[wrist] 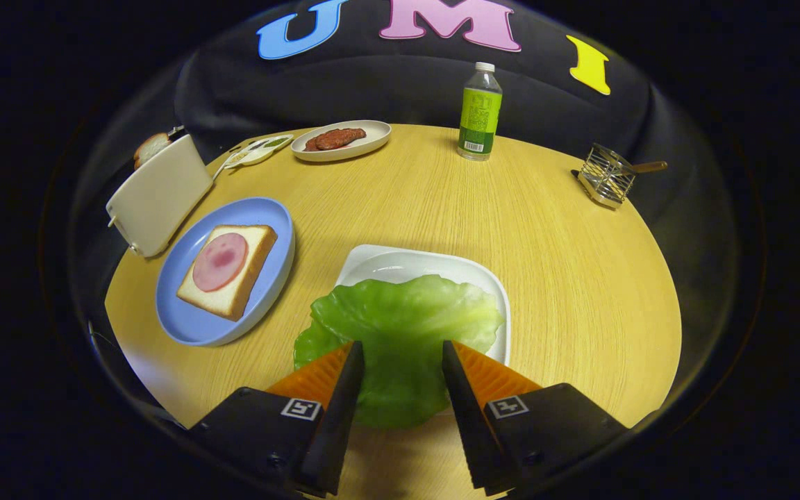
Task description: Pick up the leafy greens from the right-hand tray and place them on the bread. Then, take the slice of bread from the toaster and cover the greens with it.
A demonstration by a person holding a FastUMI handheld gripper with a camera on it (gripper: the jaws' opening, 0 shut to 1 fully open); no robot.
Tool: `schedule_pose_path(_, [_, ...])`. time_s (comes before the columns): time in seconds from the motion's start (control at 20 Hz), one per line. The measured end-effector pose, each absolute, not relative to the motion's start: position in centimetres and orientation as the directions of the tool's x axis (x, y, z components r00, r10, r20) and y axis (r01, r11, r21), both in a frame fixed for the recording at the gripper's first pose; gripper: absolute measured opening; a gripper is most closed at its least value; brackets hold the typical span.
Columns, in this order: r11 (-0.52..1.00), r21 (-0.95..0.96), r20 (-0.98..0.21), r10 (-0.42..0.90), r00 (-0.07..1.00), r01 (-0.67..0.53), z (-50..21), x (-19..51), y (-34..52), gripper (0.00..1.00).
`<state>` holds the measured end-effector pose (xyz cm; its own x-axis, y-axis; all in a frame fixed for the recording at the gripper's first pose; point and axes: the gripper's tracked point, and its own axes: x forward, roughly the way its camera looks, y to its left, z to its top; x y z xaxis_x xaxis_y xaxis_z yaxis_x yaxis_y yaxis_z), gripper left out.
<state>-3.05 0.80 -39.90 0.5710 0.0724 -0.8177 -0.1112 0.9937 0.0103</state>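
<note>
Had gripper (400, 354) fingers apart astride leafy greens (400, 326) draped over white tray (442, 267) nr tabletop's near edge, not clamped; bread (247, 274) w/ ham on blue plate (195, 323) bare, slice (150, 147) in toaster (160, 194) – both steps left.

A round wooden table (553, 236) carries a toaster (158, 194), blue plate (188, 316), white tray (435, 267), bottle (480, 114), and wire rack (606, 177).

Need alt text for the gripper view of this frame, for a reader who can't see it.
The gripper has its two fingers open on either side of a green lettuce leaf lying over the edge of a white tray on a round wooden table. Beyond, to one side, a blue plate holds bread topped with ham, beside a white toaster.
</note>
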Motion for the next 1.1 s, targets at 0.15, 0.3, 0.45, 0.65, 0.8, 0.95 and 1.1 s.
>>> schedule_pose_path(0.15, [0.993, 0.009, -0.827, 0.073, 0.558, -0.116, -39.8, -3.2, 0.8, 0.59])
schedule_pose_path(0.3, [0.996, 0.038, -0.827, 0.079, 0.556, -0.085, -39.6, -3.1, 0.2, 0.17])
schedule_pose_path(0.45, [0.991, 0.077, -0.834, 0.122, 0.538, -0.106, -39.6, -3.0, 0.3, 0.10])
schedule_pose_path(0.65, [0.984, 0.152, -0.852, 0.178, 0.493, -0.092, -39.0, -3.2, 0.1, 0.05])
schedule_pose_path(0.8, [0.985, 0.129, -0.828, 0.170, 0.534, -0.114, -36.7, -2.4, -0.3, 0.05])
schedule_pose_path(0.95, [0.984, 0.121, -0.813, 0.174, 0.556, -0.130, -34.5, -2.4, 0.0, 0.05])
schedule_pose_path(1.1, [0.985, 0.109, -0.804, 0.166, 0.571, -0.133, -33.3, -2.6, 0.1, 0.05])
